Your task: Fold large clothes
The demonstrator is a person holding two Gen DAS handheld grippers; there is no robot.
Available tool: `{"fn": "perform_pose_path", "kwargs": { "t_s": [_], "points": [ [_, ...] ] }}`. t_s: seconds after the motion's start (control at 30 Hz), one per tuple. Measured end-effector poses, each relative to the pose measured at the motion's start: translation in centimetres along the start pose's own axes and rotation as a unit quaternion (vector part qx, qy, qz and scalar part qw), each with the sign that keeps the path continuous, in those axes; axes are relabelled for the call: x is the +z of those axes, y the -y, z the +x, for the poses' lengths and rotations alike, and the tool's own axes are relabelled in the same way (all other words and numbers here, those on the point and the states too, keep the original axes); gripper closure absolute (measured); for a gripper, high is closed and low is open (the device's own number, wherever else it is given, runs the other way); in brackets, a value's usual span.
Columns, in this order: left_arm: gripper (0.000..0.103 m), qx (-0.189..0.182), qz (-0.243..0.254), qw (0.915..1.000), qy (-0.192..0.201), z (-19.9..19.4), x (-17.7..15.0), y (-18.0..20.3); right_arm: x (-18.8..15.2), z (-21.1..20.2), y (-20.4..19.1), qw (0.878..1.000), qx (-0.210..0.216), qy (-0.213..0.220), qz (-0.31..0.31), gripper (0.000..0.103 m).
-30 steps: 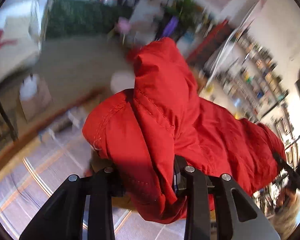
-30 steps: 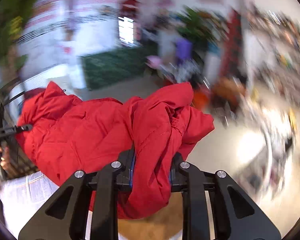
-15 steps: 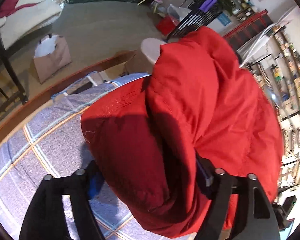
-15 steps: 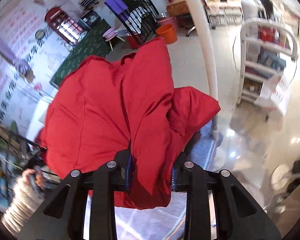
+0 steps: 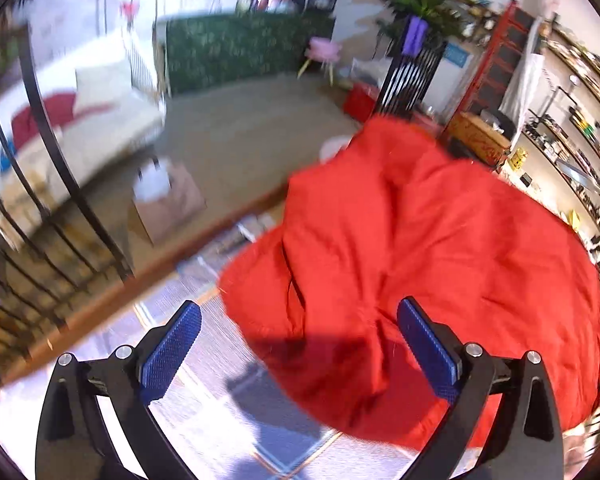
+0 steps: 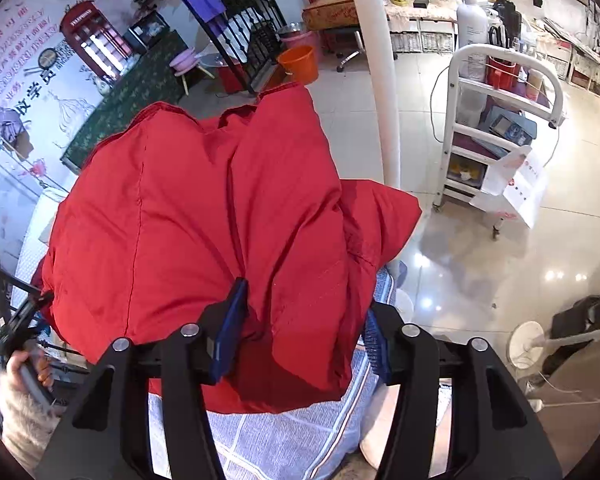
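Left wrist view: red jacket [image 5: 440, 260] heaped on the checked cloth [image 5: 228, 408]. Left gripper [image 5: 298, 344] has just been opening, now wide, nothing pinched. Right gripper [image 6: 304, 332] has been opening too, jacket [image 6: 204, 220] fabric bulging between its parted fingers [image 6: 230, 330]

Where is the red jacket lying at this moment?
The red jacket lies bunched on the blue checked cloth, filling the centre of the right wrist view and the right half of the left wrist view.
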State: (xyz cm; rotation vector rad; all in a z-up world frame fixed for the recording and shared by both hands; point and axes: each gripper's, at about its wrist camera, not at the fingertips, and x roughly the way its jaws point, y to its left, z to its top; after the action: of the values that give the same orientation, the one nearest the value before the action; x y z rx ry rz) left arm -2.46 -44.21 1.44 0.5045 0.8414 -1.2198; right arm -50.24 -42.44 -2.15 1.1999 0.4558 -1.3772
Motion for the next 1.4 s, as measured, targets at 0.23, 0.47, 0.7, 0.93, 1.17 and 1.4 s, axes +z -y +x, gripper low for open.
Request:
{"fn": "perform_pose_path", "kwargs": {
  "t_s": [0.23, 0.47, 0.7, 0.93, 1.17, 1.4],
  "points": [
    [0.006, 0.038, 0.087, 0.9954, -0.01, -6.1, -0.3, 3.9, 0.8, -4.5, -3.9, 0.995, -0.058, 0.056, -0.055, 0.012],
    [0.006, 0.032, 0.155, 0.9864, -0.043, -8.2, -1.4, 9.5, 0.5, -6.7, -10.3, 0.987, -0.067, 0.034, -0.14, 0.005],
    [0.006, 0.05, 0.169, 0.9817, -0.072, -8.7, -2.1, 13.5, -2.0, -5.5, -15.4, 0.97, -0.083, 0.009, -0.228, 0.005],
    [0.006, 0.039, 0.169, 0.9803, -0.096, -9.2, -4.0, 15.3, -3.2, -4.3, -17.2, 0.967, -0.067, -0.021, -0.244, 0.005],
    [0.006, 0.039, 0.175, 0.978, -0.106, -8.8, -4.8, 15.6, -3.6, -3.5, -17.8, 0.968, -0.069, -0.027, -0.239, 0.005],
    [0.006, 0.054, 0.189, 0.9752, -0.101, -9.0, -4.8, 16.0, -3.6, -3.0, -17.8, 0.969, -0.075, -0.03, -0.234, 0.005]
  ]
}}
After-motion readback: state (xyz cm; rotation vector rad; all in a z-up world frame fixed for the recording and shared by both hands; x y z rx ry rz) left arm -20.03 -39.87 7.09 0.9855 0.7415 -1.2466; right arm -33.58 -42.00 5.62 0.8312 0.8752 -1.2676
